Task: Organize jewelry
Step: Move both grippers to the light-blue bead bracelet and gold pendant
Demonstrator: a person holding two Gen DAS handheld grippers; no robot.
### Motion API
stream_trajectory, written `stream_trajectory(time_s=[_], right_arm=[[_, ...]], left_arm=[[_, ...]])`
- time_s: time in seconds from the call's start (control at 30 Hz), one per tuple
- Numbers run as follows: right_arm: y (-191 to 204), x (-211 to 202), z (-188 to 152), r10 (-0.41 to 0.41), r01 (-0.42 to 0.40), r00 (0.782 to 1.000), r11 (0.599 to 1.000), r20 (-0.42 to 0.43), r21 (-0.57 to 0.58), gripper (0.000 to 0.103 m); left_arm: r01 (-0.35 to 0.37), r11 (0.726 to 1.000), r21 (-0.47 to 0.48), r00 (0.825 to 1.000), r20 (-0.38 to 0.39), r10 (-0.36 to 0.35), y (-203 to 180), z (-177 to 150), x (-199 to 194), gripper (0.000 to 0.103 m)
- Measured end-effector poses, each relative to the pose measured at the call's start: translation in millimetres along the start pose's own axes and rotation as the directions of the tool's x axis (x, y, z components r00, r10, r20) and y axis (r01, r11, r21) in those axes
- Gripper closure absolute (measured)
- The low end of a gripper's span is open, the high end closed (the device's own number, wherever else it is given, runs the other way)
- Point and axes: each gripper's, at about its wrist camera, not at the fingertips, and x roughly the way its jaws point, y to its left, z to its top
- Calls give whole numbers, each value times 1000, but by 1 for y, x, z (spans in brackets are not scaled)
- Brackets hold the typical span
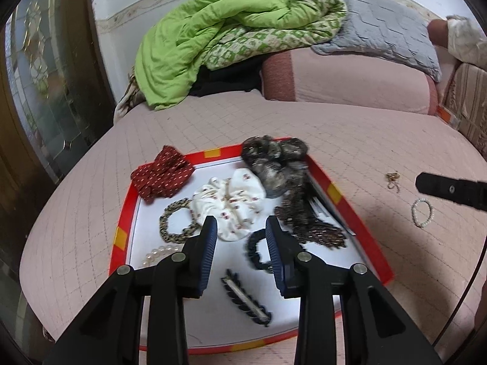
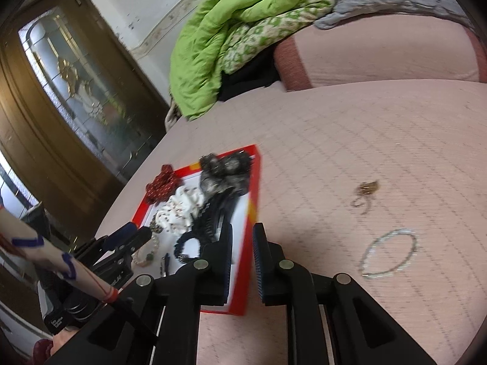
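The left gripper (image 1: 242, 228) hangs over the near half of a red-rimmed tray (image 1: 362, 222) with its fingers apart and nothing between the pads; the white tray floor shows through the gap. Nearest the camera, at 6 o'clock of that gap, lies a dark leaf-shaped hair clip (image 1: 246, 299). A black coiled hair tie (image 1: 258, 251) sits against the inner side of the right-hand finger, and a string of pearls (image 1: 158, 255) shows at 9 o'clock, partly hidden behind the left-hand finger. Just beyond the fingertips rest a white printed scrunchie (image 1: 231, 203) and, at 10 o'clock, a braided leopard-pattern hair tie (image 1: 176, 222). Farther back, a red dotted scrunchie (image 1: 161, 173) drapes over the far-left rim, and a dark mottled scrunchie with a beaded tail (image 1: 274, 164) fills the far-right corner. The right gripper (image 2: 243, 234) hovers over the tray's right rim — fingers slightly parted, holding nothing. On the pink quilted bed (image 1: 380, 140), well right of the tray, lie a pearl bracelet (image 1: 421, 213) and, at 1 o'clock beyond it, a small gold chain (image 1: 393, 179) — both outside the tray. At 12 o'clock, far back, a green quilt (image 1: 213, 39) is heaped against the wall.
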Motion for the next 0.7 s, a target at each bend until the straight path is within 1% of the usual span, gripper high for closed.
stream_trajectory(time_s=[0.17,0.3,0.43,0.6,0.7], right_arm=[[-24,-22,4,-22,21,999,999,30,33,88],[-43,-42,6,-41,38,998,998,56,55,88],[-58,-61,6,-52,46,995,996,82,78,88],[-80,-85,8,-76,62,990,991,116,121,88],[-96,-97,8,-94,73,986,985,134,157,87]], left_arm=[[-4,998,67,1000,31,2,-31,6,-12,70],[11,993,114,999,46,-16,-60,9,-19,66],[31,985,171,998,48,-39,-91,9,-21,66],[78,973,218,996,22,-85,-126,9,-19,66],[131,967,218,991,-34,-126,-140,13,-8,66]])
